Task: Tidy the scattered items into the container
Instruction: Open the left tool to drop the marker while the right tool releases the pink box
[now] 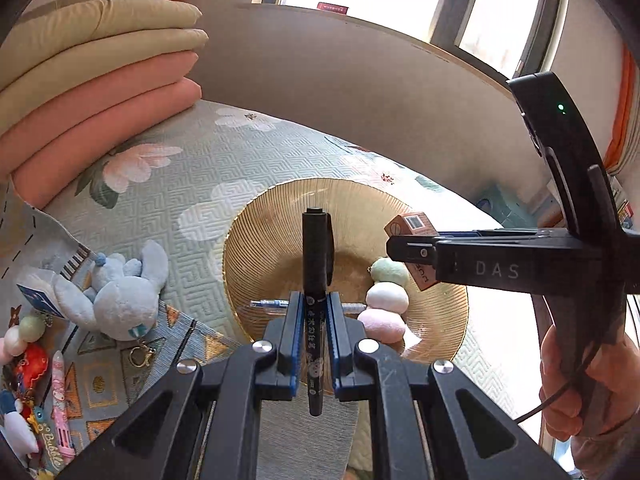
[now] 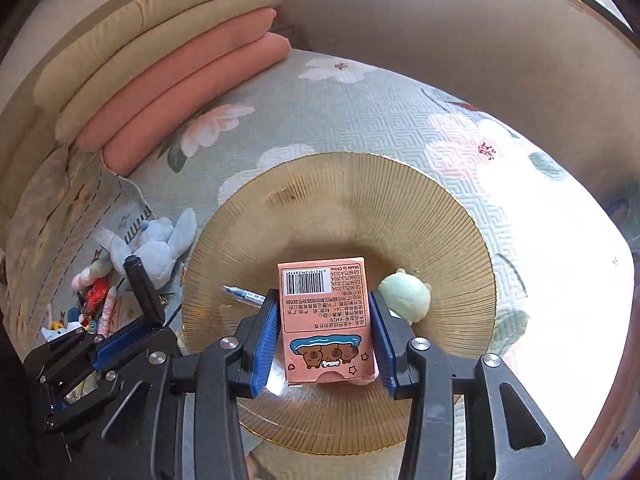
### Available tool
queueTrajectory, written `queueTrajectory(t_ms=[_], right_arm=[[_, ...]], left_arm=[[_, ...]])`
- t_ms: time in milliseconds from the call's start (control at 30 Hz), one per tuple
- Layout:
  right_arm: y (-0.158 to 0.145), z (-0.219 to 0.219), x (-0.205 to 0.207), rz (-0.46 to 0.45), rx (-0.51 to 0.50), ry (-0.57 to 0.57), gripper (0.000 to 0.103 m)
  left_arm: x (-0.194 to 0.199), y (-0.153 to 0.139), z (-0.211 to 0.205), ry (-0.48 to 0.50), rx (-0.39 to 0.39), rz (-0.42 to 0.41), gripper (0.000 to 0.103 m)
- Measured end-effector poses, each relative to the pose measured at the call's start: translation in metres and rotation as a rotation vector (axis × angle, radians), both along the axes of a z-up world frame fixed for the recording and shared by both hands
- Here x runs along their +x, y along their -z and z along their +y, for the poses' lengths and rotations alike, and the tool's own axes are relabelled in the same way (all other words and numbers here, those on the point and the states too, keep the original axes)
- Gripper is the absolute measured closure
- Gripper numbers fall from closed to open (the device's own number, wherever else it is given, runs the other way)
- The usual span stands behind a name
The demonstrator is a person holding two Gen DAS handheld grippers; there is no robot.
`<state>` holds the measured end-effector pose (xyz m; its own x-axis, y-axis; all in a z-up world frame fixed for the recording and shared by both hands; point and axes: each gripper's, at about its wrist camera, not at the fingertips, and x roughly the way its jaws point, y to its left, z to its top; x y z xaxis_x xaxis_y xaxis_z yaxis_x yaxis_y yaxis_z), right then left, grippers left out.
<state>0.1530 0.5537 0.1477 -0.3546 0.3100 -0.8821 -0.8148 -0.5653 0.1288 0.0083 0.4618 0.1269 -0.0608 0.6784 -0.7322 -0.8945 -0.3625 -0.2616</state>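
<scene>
In bowl [image 2: 340,200]: pen [image 2: 244,293], plush [image 2: 406,292]; left tool [image 1: 314,316] grips marker [image 1: 316,264] | right tool [image 2: 324,332] grips box [image 2: 326,312] | toys [image 1: 116,292] left on bed [image 1: 192,168]

You are looking at shiny ribbed glass bowl [image 2: 340,208], matt paper box [image 2: 326,320], bumpy cloth cover [image 2: 380,112], fuzzy bunny [image 1: 116,292].

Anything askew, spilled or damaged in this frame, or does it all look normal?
Nothing looks damaged or spilled. The left gripper grips a black marker and the right gripper a pink card box, both over the gold plate. A blue plush and other trinkets lie scattered on the cloth beside the plate, untidied.
</scene>
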Motion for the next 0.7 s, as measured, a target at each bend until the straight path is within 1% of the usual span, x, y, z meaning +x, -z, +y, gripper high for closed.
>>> queueTrajectory(t_ms=[133, 333, 467, 633, 700], right_arm=[[0.016, 0.008, 0.004, -0.02, -0.026, 0.02, 0.06], [0.028, 0.013, 0.005, -0.052, -0.026, 0.032, 0.06], [0.035, 0.011, 0.003, -0.071, -0.031, 0.028, 0.06], [0.049, 0.01, 0.004, -0.112, -0.031, 0.045, 0.06], [0.053, 0.012, 0.008, -0.108, -0.06, 0.06, 0.059]], left_arm=[[0.003, 0.021, 0.017, 0.016, -0.016, -0.048, 0.095], [0.001, 0.036, 0.023, 0.014, -0.018, -0.084, 0.095], [-0.001, 0.041, 0.025, 0.016, -0.021, -0.103, 0.095], [-0.001, 0.044, 0.024, 0.006, -0.03, -0.105, 0.095], [-0.002, 0.044, 0.02, -0.006, -0.024, -0.128, 0.089]])
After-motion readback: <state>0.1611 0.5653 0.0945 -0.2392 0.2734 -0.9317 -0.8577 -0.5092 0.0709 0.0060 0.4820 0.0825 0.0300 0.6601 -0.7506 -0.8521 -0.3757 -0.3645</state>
